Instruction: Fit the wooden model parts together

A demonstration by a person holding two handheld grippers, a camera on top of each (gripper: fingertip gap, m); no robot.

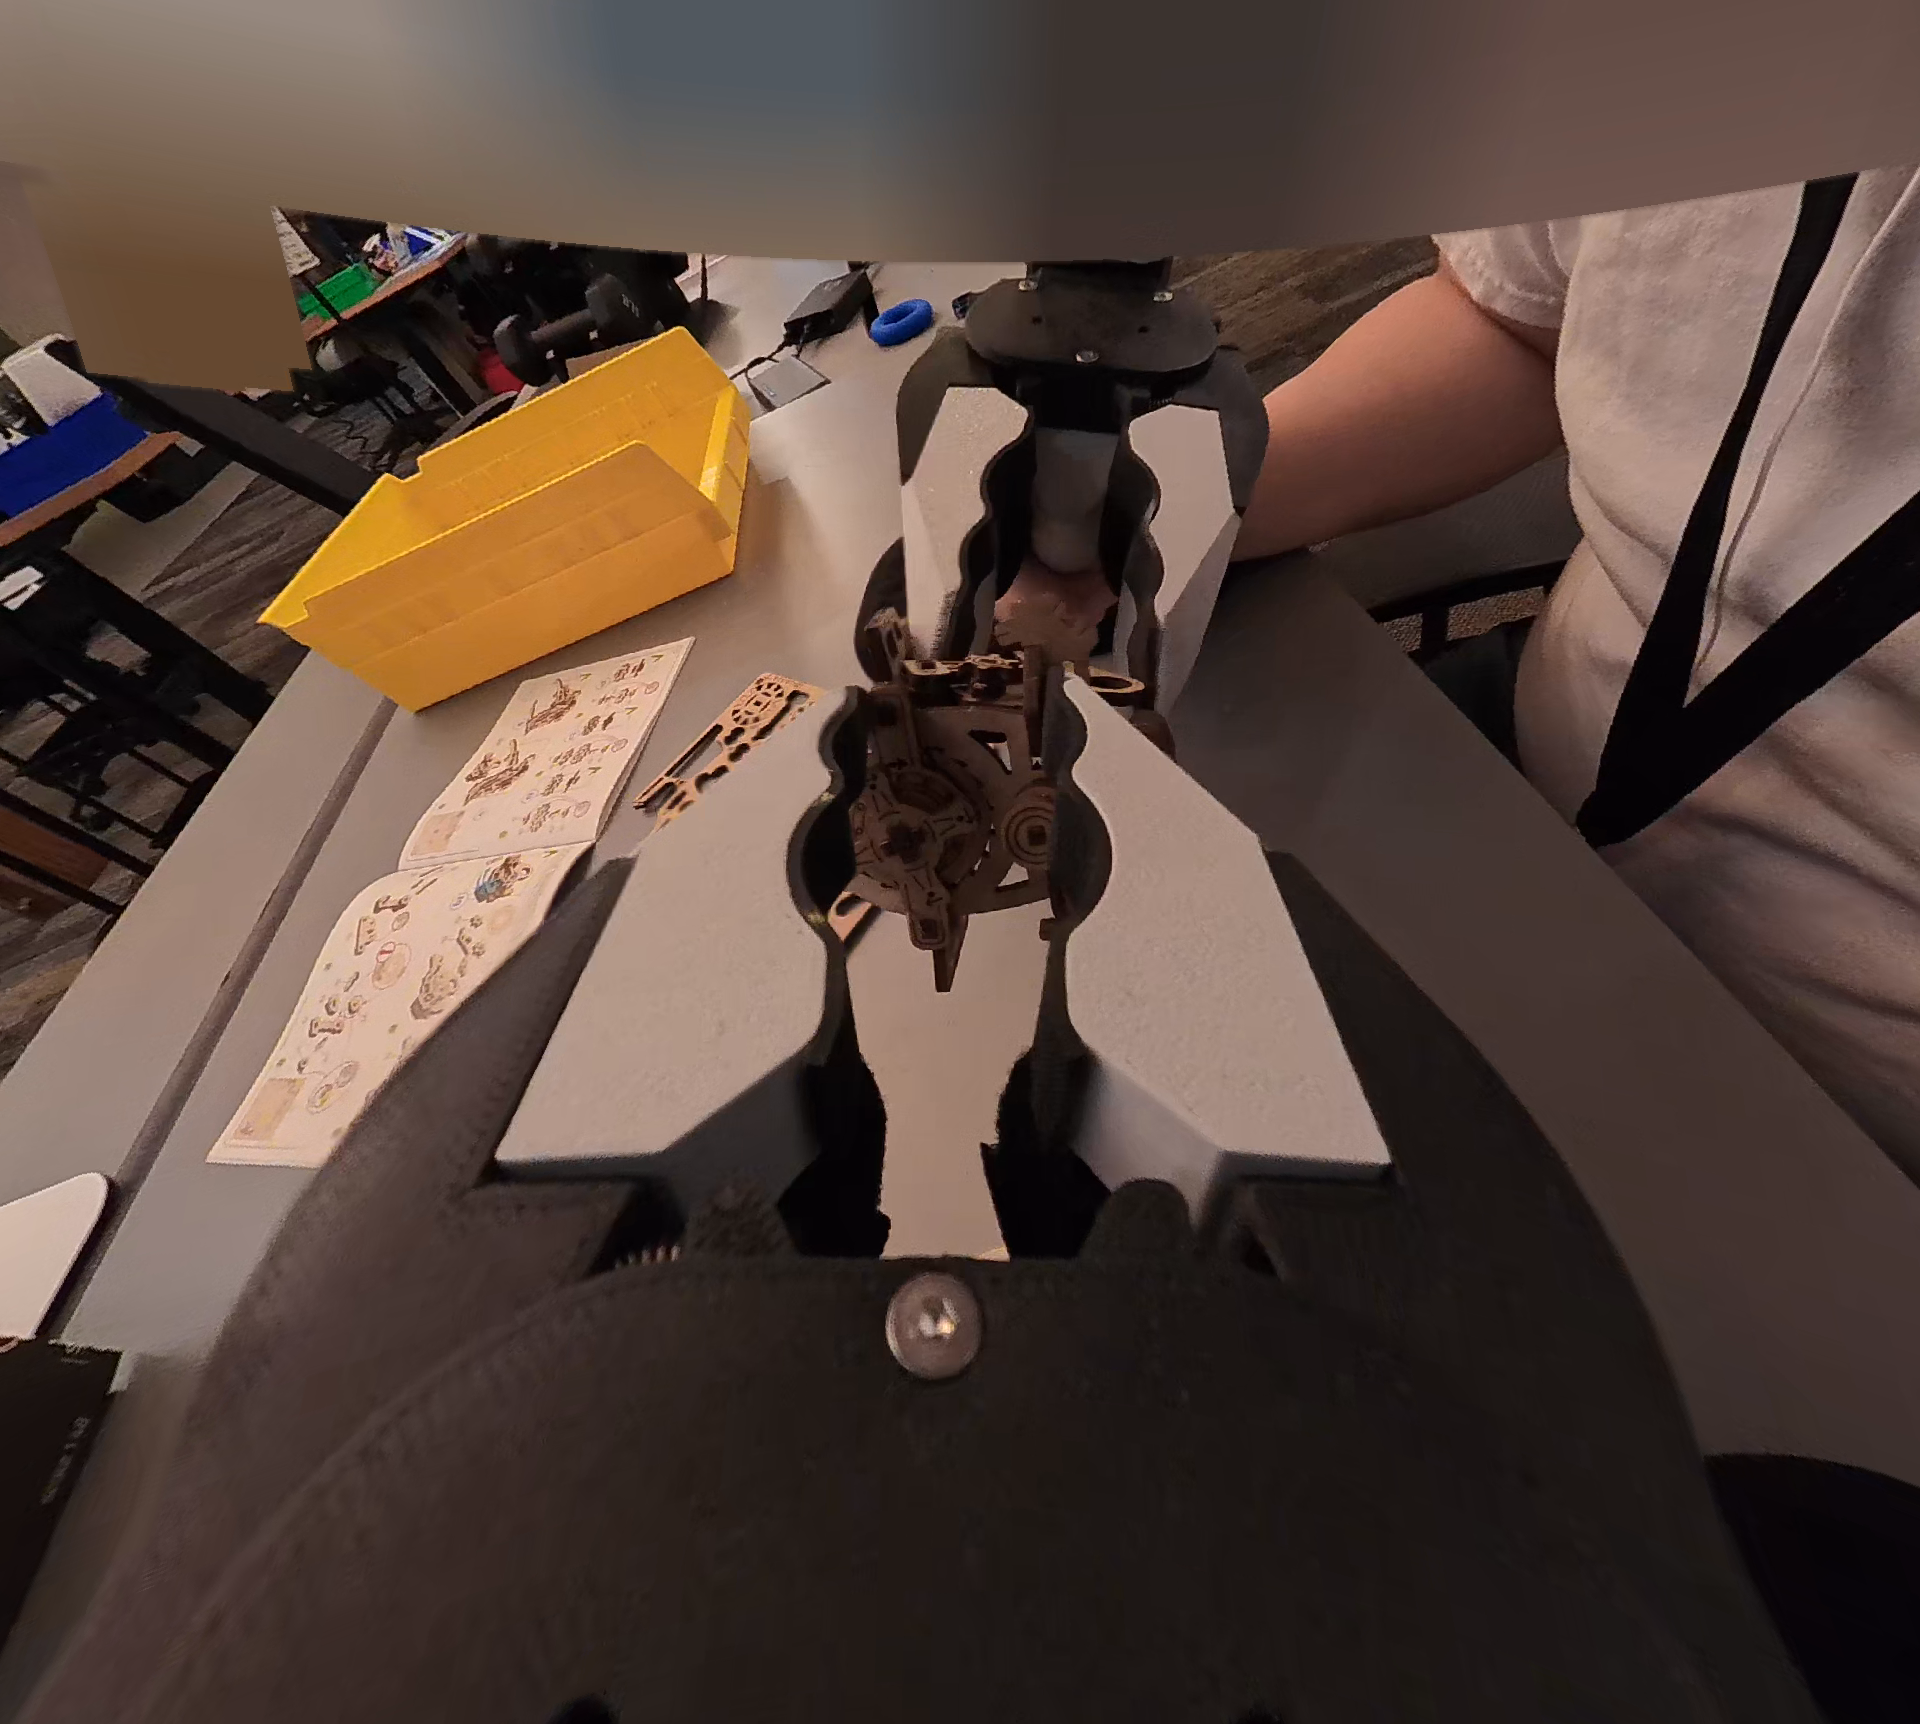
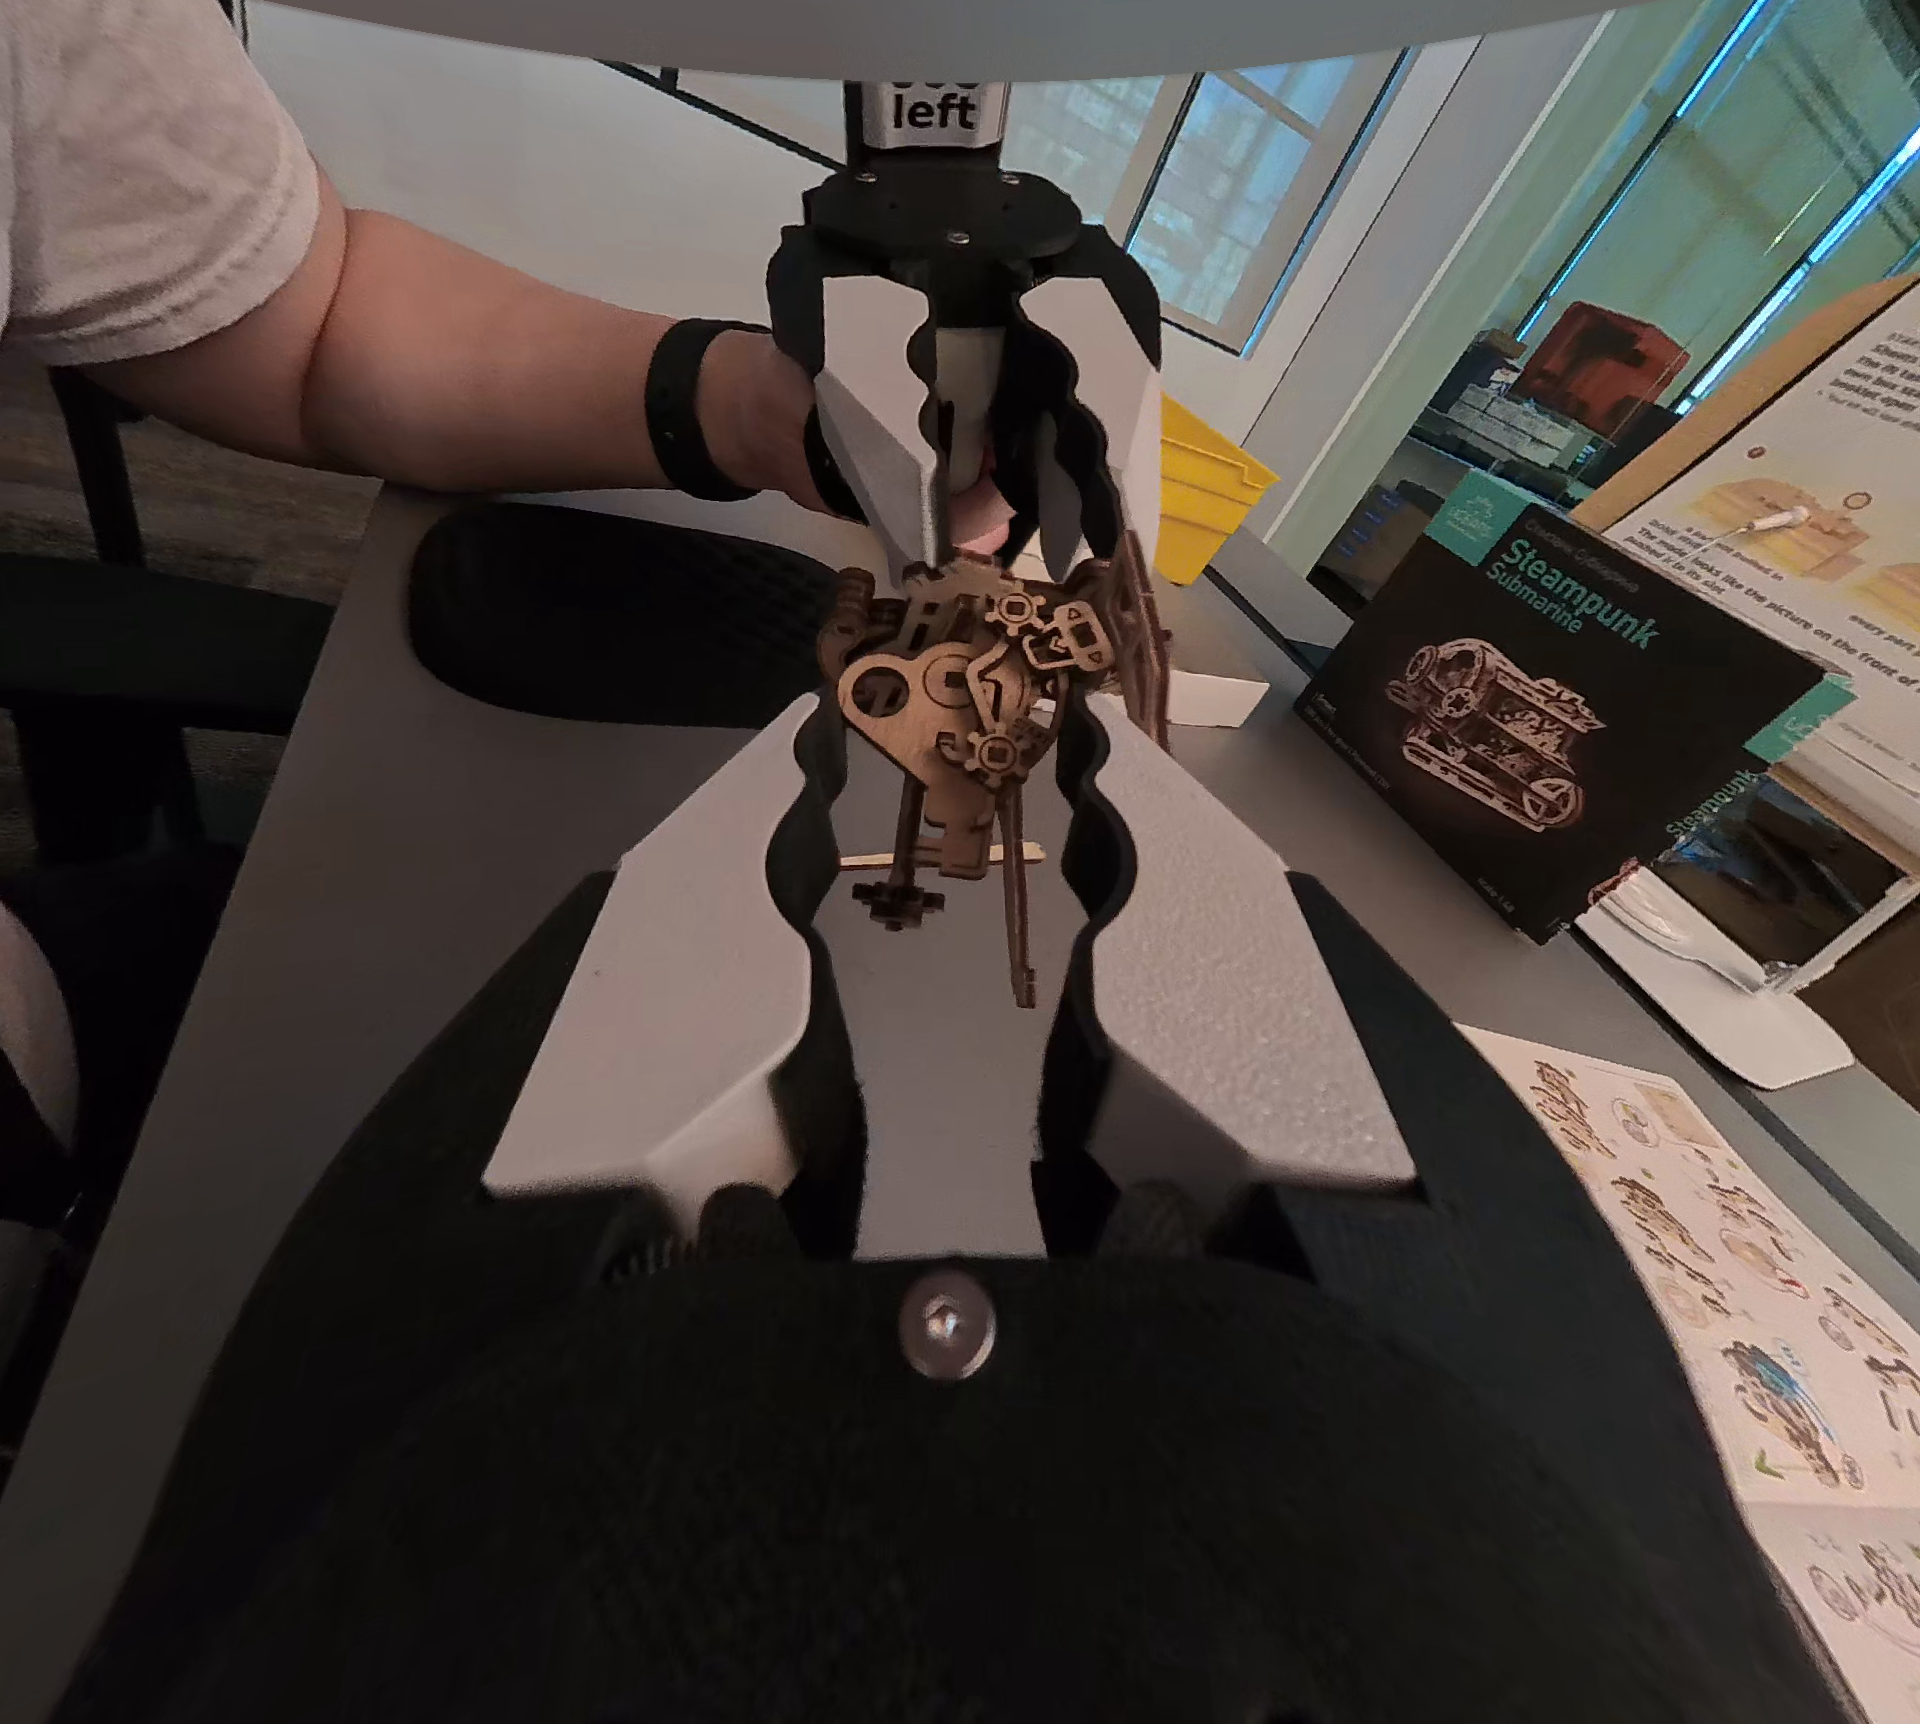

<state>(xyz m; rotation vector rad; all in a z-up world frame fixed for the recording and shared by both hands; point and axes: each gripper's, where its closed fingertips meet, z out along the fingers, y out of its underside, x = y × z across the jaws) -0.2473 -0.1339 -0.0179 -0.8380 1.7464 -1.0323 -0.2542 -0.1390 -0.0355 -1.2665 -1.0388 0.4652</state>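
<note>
A brown laser-cut wooden model (image 1: 940, 827) with gears and a round wheel is held above the grey table (image 1: 1351, 843). My left gripper (image 1: 956, 718) is shut on it, one finger on each side. My right gripper (image 1: 1034, 635) faces it from the far side and its tips meet the model's far end. In the right wrist view the model (image 2: 951, 698) shows a flat plate with small gears and thin struts hanging down. My right gripper (image 2: 956, 724) closes on that plate. The left gripper (image 2: 992, 568) grips the model's top from the opposite side.
A yellow bin (image 1: 540, 521) stands at the back left, an open instruction booklet (image 1: 499, 853) and a punched-out wooden sheet (image 1: 727, 739) lie beside it. The dark kit box (image 2: 1558, 718) stands at the right. A black pad (image 2: 613, 604) and a thin stick (image 2: 997, 855) lie under the model. The grippers are tip to tip, or close to it.
</note>
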